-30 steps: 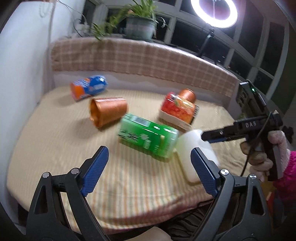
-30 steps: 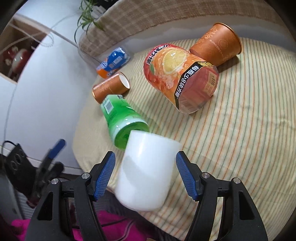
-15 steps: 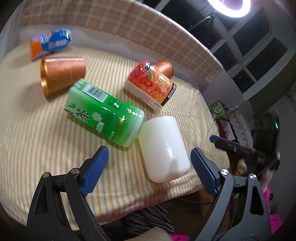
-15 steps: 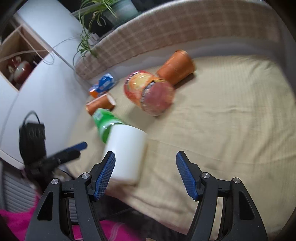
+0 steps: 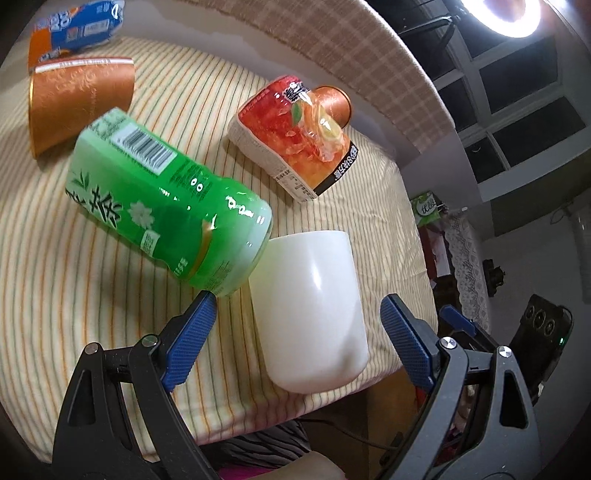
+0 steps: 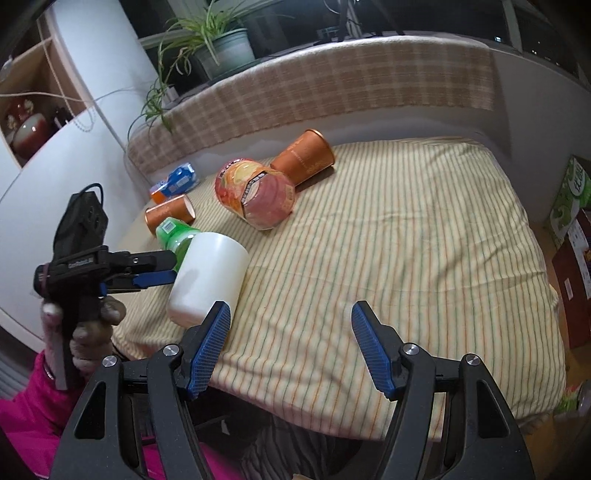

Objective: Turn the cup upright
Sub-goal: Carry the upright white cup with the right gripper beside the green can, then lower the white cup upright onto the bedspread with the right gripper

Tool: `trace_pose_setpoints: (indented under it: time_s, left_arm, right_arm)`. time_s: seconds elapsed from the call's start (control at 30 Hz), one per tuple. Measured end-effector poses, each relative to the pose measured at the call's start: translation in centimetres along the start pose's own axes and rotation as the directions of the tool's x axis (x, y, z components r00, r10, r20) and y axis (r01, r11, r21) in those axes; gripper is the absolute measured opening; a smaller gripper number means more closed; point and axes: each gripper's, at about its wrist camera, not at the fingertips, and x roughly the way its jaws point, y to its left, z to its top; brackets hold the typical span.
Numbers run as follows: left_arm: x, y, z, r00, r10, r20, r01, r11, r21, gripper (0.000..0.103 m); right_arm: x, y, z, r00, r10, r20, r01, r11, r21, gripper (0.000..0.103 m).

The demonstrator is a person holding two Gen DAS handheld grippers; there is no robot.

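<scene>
A plain white cup lies on its side near the front edge of the striped cloth, and also shows in the right wrist view. My left gripper is open, its blue fingers either side of the cup without touching it. In the right wrist view the left gripper reaches the cup from the left. My right gripper is open and empty, above the cloth to the right of the cup.
A green bottle lies against the cup's far end. A red-orange drink pack, two copper cups and a blue-orange can lie farther back. The table edge is just below the cup.
My left gripper has moved in close, so its fingers now flank the white cup. My right gripper has drawn back and to the right, away from the cup.
</scene>
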Motion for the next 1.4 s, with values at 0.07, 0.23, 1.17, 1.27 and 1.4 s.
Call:
trace_pose_setpoints:
  time_s: [0.07, 0.23, 1.17, 1.27, 1.4]
  left_arm:
    - [0.5, 0.0, 0.3, 1.0, -0.01, -0.013, 0.009, 1.0, -0.012, 0.092]
    - [1.3, 0.1, 0.8, 0.999, -0.018, -0.038, 0.017, 1.0, -0.018, 0.092]
    - [2.5, -2.6, 0.4, 0.999, 0.039, -0.037, -0.035, 0.993, 0.111, 0.076]
    - [1.6, -3.2, -0.1, 0.998, 0.058, 0.001, -0.058, 0.987, 0.152, 0.075]
    - [0.1, -3.8, -0.9, 0.994, 0.091, 0.065, -0.102, 0.975, 0.197, 0.074]
  right_arm:
    - [-0.2, -0.1, -0.1, 1.0, -0.006, 0.007, 0.006, 1.0, 0.004, 0.068]
    - [-0.2, -0.6, -0.3, 1.0, -0.018, 0.012, 0.018, 1.0, 0.02, 0.068]
    - [0.5, -1.9, -0.9, 0.999, -0.045, -0.01, 0.046, 0.996, 0.071, 0.068]
    - [0.6, -1.9, -0.9, 0.999, -0.048, -0.013, 0.048, 0.996, 0.072, 0.068]
    - [0.6, -1.7, -0.8, 0.999, -0.045, -0.014, 0.046, 0.997, 0.069, 0.068]
